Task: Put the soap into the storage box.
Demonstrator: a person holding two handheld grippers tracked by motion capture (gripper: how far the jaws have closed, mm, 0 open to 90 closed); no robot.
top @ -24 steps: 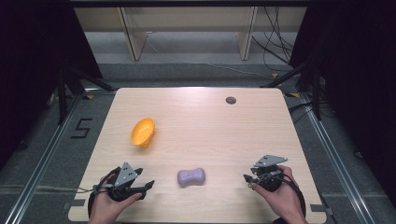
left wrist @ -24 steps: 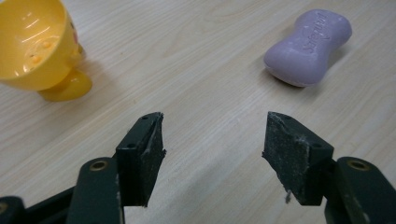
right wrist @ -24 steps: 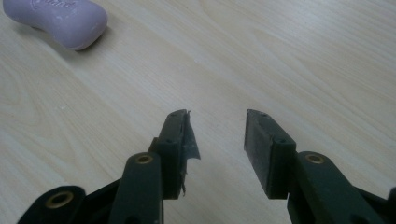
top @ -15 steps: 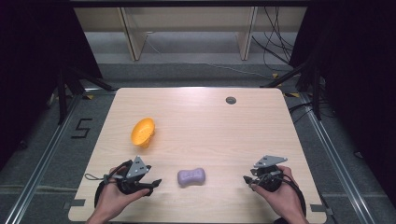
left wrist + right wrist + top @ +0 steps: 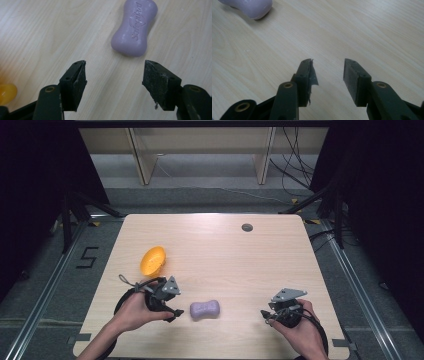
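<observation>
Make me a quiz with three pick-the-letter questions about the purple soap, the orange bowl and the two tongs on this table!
1. Where does the purple soap lie?
A. between the two tongs
B. inside the orange bowl
C. on the floor

2. How many bars of soap are on the table?
A. three
B. one
C. none

3. How are the left tongs standing?
A. shut on the soap
B. shut on the bowl
C. open, holding nothing

Answers:
1. A: in the high view the soap rests on the wood between the left tongs and the right tongs, apart from the orange bowl.
2. B: a single purple bar lies there.
3. C: in the left gripper view bare wood fills the wide gap between the jaws, and the soap lies beyond their tips.
</observation>
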